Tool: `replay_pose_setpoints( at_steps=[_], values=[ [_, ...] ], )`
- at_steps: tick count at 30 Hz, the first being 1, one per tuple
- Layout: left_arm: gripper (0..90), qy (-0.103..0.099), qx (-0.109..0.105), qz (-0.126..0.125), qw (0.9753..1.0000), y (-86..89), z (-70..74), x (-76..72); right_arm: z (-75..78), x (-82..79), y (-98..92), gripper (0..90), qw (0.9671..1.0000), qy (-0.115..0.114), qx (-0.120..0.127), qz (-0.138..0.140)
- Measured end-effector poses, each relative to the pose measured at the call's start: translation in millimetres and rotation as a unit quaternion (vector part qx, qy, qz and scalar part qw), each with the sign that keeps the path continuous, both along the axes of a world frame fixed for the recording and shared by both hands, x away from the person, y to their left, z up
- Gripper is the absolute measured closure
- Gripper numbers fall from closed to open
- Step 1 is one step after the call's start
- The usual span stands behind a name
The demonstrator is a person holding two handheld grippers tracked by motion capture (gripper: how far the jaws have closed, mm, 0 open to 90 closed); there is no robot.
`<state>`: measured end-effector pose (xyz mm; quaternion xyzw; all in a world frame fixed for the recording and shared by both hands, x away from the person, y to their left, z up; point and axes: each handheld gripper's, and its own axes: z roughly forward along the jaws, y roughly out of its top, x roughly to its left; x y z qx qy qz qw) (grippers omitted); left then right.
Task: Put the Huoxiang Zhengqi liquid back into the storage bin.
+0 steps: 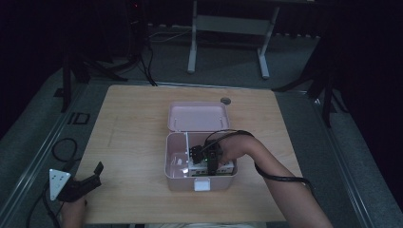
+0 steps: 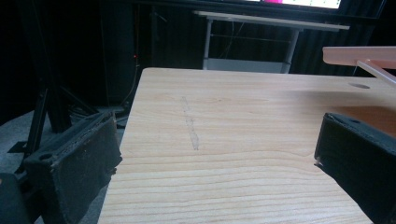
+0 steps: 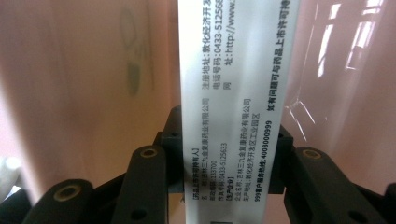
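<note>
Setting a medicine carton into the pink box

The right tool (image 1: 209, 159) is clenched on a white carton (image 3: 233, 107) inside the pink box (image 1: 173, 178); lower it level, clear of the divider, before letting go. The left tool (image 1: 85, 183) rests released at the tabletop (image 1: 133, 123) corner.

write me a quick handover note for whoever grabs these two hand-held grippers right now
Right hand-held gripper: shut on a white printed cardboard medicine box, held down inside the right compartment of the open pink plastic storage case.
Left hand-held gripper: open, holding nothing, at the near left corner of the light wooden table, apart from the case.
Case lid: swung back, lying open behind the case.
Done: box gripped and in the case's right side.
Left: whether the box is going in or coming out cannot be told; likely release it, withdraw, then close the lid.
</note>
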<state>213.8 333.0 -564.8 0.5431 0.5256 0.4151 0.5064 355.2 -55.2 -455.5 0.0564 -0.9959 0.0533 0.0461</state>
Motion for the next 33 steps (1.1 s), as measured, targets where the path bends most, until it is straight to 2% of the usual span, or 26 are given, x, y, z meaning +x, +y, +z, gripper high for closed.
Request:
replay_pose_setpoints(
  at_steps=[3, 7, 18, 21, 24, 27, 33],
  values=[
    [0.2, 0.000, 0.000, 0.000, 1.0000, -0.1, 0.0, 0.0, -5.1, -0.3, -2.0, 62.3, 0.9998, 0.010, 0.014, -0.002],
    [0.2, 0.000, 0.000, 0.000, 1.0000, -0.1, 0.0, 0.1, -11.7, -2.1, -3.0, 62.3, 0.9999, 0.010, 0.013, 0.000],
    [0.2, 0.000, 0.001, 0.000, 1.0000, -0.1, 0.0, 0.1, -10.1, -2.9, -1.8, 58.9, 0.9999, 0.008, 0.006, 0.002],
    [0.2, 0.000, 0.000, 0.000, 1.0000, -0.1, 0.0, 0.1, -1.7, -1.8, -2.5, 54.3, 0.9999, 0.006, 0.011, -0.003],
    [0.2, 0.000, 0.001, 0.000, 1.0000, -0.2, 0.0, 0.1, 9.9, -3.1, -5.4, 50.6, 0.9994, 0.020, 0.027, -0.001],
    [0.2, 0.001, 0.001, 0.000, 1.0000, -0.3, 0.1, 0.3, 20.3, -5.4, -8.2, 47.0, 0.9995, 0.006, 0.031, 0.002],
    [0.2, 0.001, 0.001, 0.000, 1.0000, -0.4, 0.1, 0.3, 38.2, -5.2, -15.3, 42.3, 0.9988, -0.004, 0.049, -0.002]
  ],
)
